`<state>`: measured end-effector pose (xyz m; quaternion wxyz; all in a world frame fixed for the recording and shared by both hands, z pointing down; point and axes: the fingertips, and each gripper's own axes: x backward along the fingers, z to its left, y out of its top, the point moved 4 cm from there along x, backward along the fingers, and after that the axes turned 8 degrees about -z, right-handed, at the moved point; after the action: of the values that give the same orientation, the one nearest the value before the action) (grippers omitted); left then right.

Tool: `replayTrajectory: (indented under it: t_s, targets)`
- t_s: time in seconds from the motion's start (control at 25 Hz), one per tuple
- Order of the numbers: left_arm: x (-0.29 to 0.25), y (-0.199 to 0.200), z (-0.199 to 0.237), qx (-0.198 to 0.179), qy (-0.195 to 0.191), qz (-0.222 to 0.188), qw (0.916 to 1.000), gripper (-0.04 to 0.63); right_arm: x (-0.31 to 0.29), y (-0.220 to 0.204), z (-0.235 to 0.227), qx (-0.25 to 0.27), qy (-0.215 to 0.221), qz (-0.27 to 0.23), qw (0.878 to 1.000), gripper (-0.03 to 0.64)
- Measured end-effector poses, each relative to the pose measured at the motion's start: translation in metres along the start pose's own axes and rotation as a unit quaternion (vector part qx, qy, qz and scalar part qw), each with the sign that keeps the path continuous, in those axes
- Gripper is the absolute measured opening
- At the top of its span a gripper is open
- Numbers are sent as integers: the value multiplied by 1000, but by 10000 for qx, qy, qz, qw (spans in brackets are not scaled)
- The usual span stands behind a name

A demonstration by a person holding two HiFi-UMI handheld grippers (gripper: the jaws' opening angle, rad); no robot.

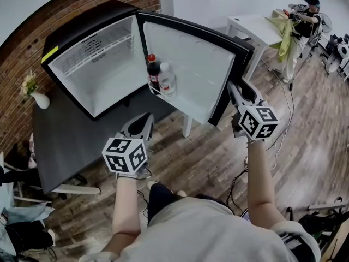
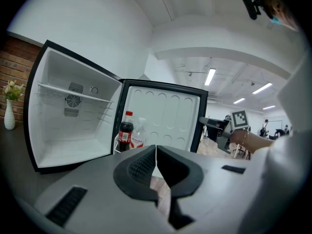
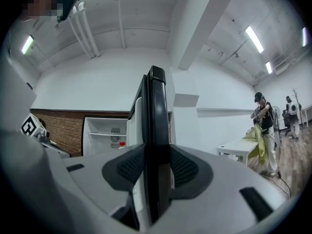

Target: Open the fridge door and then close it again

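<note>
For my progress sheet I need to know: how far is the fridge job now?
Done: the fridge door stands wide open. In hand: the right gripper is clamped on the door's outer edge; the left gripper is shut, holding nothing. Left: swinging the door closed.

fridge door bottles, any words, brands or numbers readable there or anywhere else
No text can be read.
Dark bottle in the fridge door: red label, print too small.
Clear bottle: red label, blurred.
Yellow sticker on the fridge: too small.
</note>
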<state>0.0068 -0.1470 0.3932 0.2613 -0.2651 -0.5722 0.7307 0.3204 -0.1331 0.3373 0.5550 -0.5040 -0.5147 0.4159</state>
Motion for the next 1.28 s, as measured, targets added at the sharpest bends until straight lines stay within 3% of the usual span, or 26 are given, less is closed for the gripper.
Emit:
replayTrajectory:
  t_s: [0.64, 1.28]
  targets:
    - [8, 4, -3, 66, -19, -93, 9999, 9, 1, 0, 1, -43, -4, 32, 10000, 143]
    - [38, -7, -14, 230, 48, -100, 9997, 8, 23, 0, 50, -104, 578, 115, 9982, 143]
